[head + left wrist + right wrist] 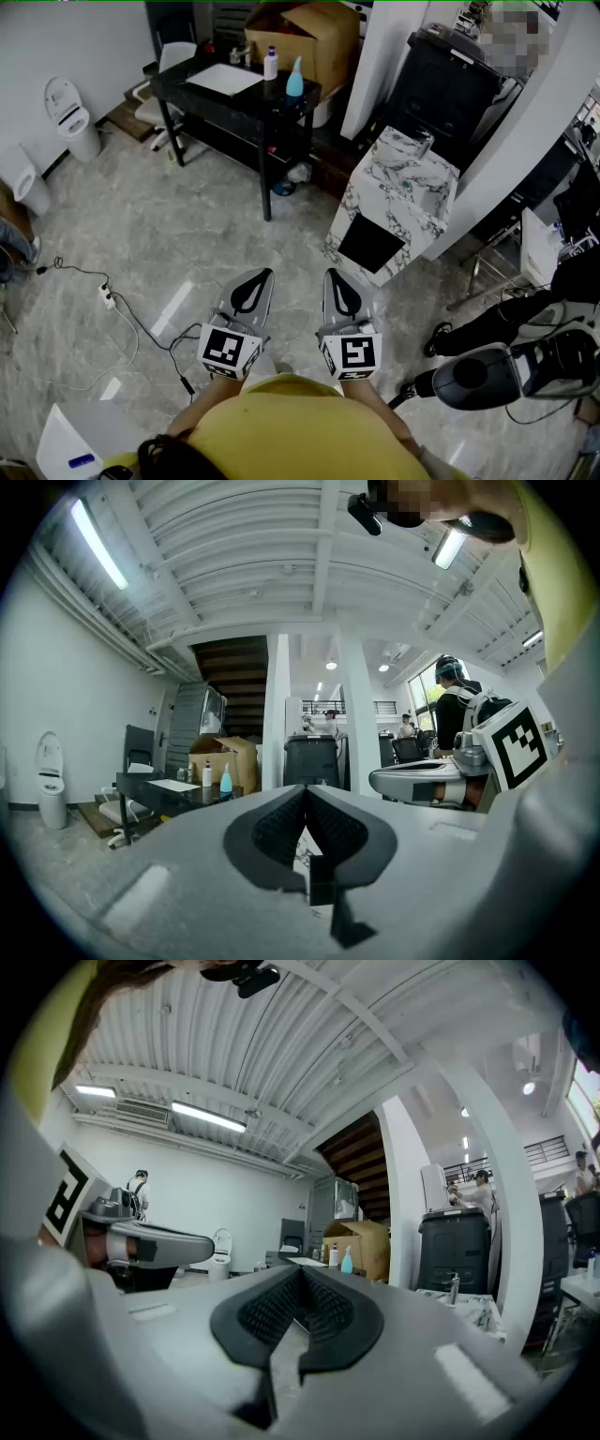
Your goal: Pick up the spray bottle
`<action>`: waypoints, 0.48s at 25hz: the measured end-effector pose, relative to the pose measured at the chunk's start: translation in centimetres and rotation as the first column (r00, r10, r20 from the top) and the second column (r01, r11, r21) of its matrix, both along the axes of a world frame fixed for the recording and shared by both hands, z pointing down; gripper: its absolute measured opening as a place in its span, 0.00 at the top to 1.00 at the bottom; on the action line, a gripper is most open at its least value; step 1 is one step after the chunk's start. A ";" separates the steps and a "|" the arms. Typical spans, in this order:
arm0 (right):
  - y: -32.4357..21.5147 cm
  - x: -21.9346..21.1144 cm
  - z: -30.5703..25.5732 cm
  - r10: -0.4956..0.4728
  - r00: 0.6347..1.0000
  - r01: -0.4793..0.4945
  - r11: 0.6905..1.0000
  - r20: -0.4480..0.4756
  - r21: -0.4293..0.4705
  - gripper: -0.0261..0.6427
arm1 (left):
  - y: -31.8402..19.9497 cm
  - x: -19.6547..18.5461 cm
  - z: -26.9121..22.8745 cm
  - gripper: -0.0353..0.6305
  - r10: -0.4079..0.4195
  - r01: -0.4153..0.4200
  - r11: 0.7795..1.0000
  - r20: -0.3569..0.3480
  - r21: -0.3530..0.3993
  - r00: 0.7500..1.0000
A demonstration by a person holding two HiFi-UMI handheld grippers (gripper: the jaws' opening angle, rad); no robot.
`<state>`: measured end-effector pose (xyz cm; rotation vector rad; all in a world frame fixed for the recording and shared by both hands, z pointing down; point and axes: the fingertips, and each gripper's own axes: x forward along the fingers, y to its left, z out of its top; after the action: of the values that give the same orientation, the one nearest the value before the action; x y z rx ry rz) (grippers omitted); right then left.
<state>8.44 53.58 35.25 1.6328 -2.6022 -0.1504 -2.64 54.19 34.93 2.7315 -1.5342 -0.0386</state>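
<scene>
**A:** Spray bottle [294, 80]?
**B:** Standing upright on the black table [246, 97], just beside a white bottle [270, 64], in front of a cardboard box [314, 37].
**A:** And relative to the fingers [246, 298]?
**B:** Well apart. Far ahead of both grippers, across a stretch of grey floor [206, 225]. Touching neither.
**A:** Left gripper [262, 275]?
**B:** Pointing level, jaws pressed together, gripping nothing.
**A:** Right gripper [333, 275]?
**B:** The same: level, jaws closed tip to tip, empty, just beside the left one.
**A:** And in the gripper views?
**B:** Shows small and distant, up and to the left of the left gripper's closed tips, up and to the right of the right gripper's.
</scene>
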 end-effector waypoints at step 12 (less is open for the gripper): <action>-5.0 1.0 1.2 0.023 1.000 -0.023 1.000 0.013 -0.008 0.96 | -5.1 1.0 1.2 0.94 0.027 -0.027 1.000 0.001 -0.005 1.000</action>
<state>9.44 48.62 36.48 1.6660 -2.5895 -0.1291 -1.65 49.06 36.15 2.7485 -1.4946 -0.0334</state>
